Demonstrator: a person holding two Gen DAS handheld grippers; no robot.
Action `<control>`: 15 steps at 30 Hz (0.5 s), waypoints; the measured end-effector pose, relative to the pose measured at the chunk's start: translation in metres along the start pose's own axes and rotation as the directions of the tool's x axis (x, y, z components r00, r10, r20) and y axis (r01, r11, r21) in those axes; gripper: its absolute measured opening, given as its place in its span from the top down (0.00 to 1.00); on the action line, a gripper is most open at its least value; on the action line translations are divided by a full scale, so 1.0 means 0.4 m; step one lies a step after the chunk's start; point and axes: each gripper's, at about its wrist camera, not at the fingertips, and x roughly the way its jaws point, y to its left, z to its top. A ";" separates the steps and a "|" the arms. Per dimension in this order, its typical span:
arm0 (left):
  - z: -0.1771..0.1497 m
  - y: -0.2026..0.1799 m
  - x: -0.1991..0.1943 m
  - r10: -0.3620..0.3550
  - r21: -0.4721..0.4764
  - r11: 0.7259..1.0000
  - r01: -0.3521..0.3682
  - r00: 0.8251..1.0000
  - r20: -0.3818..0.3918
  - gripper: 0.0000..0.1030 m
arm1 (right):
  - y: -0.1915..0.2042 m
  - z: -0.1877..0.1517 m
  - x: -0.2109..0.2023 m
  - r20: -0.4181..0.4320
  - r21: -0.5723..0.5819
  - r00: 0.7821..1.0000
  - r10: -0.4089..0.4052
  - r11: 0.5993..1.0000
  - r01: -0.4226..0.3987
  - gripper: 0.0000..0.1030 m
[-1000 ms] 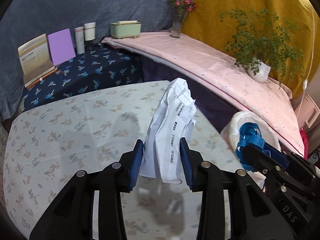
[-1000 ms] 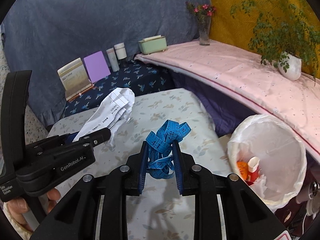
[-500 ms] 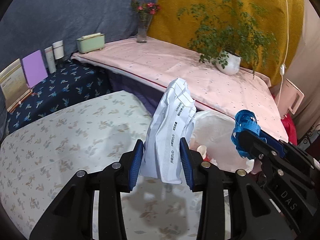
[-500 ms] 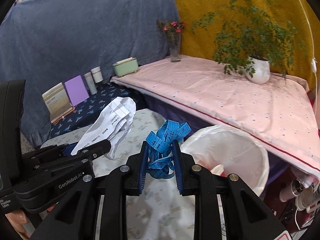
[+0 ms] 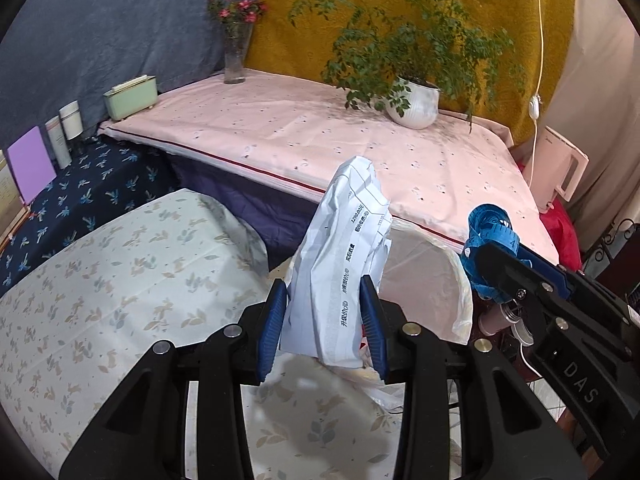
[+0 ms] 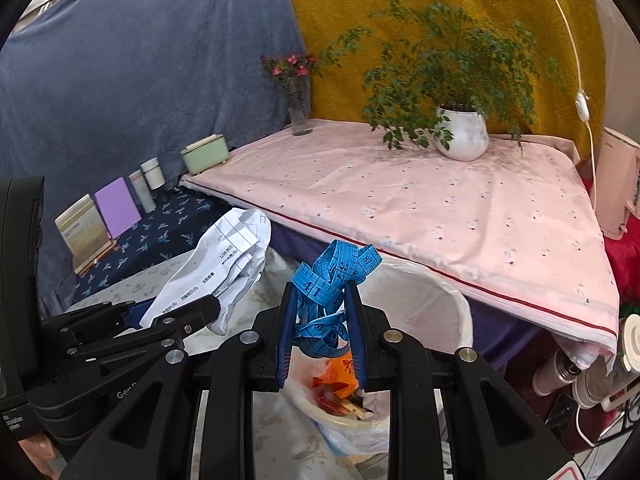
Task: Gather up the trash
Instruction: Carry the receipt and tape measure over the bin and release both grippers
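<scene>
- Blue ribbed pads of our left gripper (image 5: 324, 330) pinch a crumpled white paper (image 5: 340, 264) printed with dark characters; we clamp it low down so the loose upper part stands clear of the jaws and can fall free once we let go.
- Our right gripper (image 6: 320, 336) is closed on a bundled blue measuring tape (image 6: 334, 272), squeezed as one wad, which we judge keeps its loops from trailing or snagging on the way.
- Both loads are carried at once, one per hand (a single trip for two pieces of trash), and the two grippers sit side by side, each visible in the other's view.
- Just beyond and below the fingers is a bin lined with a white plastic bag (image 6: 452, 312); in the right wrist view the tape hangs roughly over its mouth, where orange wrappers already lie, while in the left wrist view the paper sits at the bin's near edge, above the floral tablecloth (image 5: 120, 280).
- We judge the step in hand to be the drop: the tape looks ready to release, the paper wants a little more reach first.
- Farther off, a pink-covered table (image 5: 320, 140) carries a potted plant (image 5: 412, 104) and a vase of flowers (image 5: 236, 52), well apart from the trash, left as decor.
</scene>
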 end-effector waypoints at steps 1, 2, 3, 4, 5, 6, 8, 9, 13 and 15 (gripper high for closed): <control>0.001 -0.008 0.006 -0.002 0.005 1.000 0.002 1.000 -0.004 0.66 | -0.010 0.000 0.001 -0.001 0.006 1.000 -0.003 1.000 0.003 0.78; 0.001 -0.014 0.012 -0.005 0.009 1.000 0.005 1.000 -0.008 0.65 | -0.022 -0.002 0.001 -0.001 0.013 1.000 -0.006 1.000 0.006 0.78; 0.001 -0.022 0.020 -0.007 0.014 1.000 0.007 1.000 -0.013 0.65 | -0.031 -0.003 0.004 -0.002 0.019 1.000 -0.010 1.000 0.010 0.78; 0.002 -0.027 0.027 -0.010 0.018 1.000 0.010 1.000 -0.017 0.65 | -0.038 -0.004 0.005 -0.003 0.022 1.000 -0.013 1.000 0.013 0.78; 0.002 -0.035 0.035 -0.012 0.023 1.000 0.013 1.000 -0.022 0.65 | -0.048 -0.005 0.008 -0.005 0.028 1.000 -0.018 0.999 0.018 0.78; 0.002 -0.040 0.039 -0.014 0.027 1.000 0.014 1.000 -0.025 0.65 | -0.056 -0.009 0.008 -0.007 0.033 1.000 -0.020 0.999 0.020 0.78; 0.003 -0.051 0.051 -0.017 0.036 0.999 0.019 0.999 -0.032 0.65 | -0.071 -0.010 0.014 -0.012 0.043 1.000 -0.026 0.999 0.026 0.78; 0.003 -0.054 0.055 -0.020 0.038 0.999 0.021 0.999 -0.036 0.65 | -0.076 -0.011 0.017 -0.014 0.047 1.000 -0.027 0.998 0.028 0.78; 0.006 -0.064 0.077 -0.028 0.040 0.999 0.030 0.998 -0.050 0.65 | -0.093 -0.010 0.030 -0.022 0.056 0.999 -0.031 0.998 0.033 0.78; 0.007 -0.067 0.087 -0.027 0.038 0.999 0.029 0.998 -0.055 0.63 | -0.099 -0.007 0.039 -0.025 0.058 0.999 -0.034 0.998 0.036 0.78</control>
